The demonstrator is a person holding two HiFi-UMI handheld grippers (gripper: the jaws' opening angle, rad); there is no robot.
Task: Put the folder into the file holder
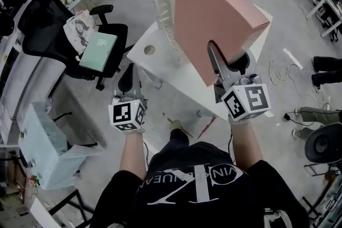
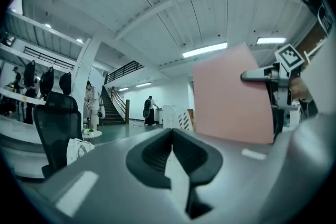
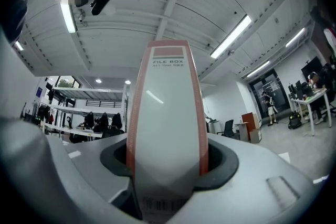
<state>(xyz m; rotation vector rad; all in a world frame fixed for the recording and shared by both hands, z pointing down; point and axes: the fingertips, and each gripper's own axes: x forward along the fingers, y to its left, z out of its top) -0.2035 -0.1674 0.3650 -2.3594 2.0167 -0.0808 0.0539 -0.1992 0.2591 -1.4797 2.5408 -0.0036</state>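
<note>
**Folder clamped in your right gripper, beside the file holder**

Your left gripper (image 1: 127, 75) hangs off the near left edge of the white table (image 1: 152, 64). Its jaws are drawn together with nothing between them. Your left forearm reaches straight ahead from your body, low and well apart from the folder.

On the table the wire file holder (image 1: 162, 0) stands upright. Just to its right the pink folder (image 1: 214, 8) is held up in the air, tilted, with its broad face toward you. It overlaps the holder's right side in the head view, and you cannot tell whether the two touch.

The folder's lower near corner sits in your right gripper (image 1: 231, 61). The right gripper view shows its jaws pressed on the folder's white spine, one pad on each side. Your right forearm reaches forward, and that hand is farther out than your left, at the table's near edge.
</note>
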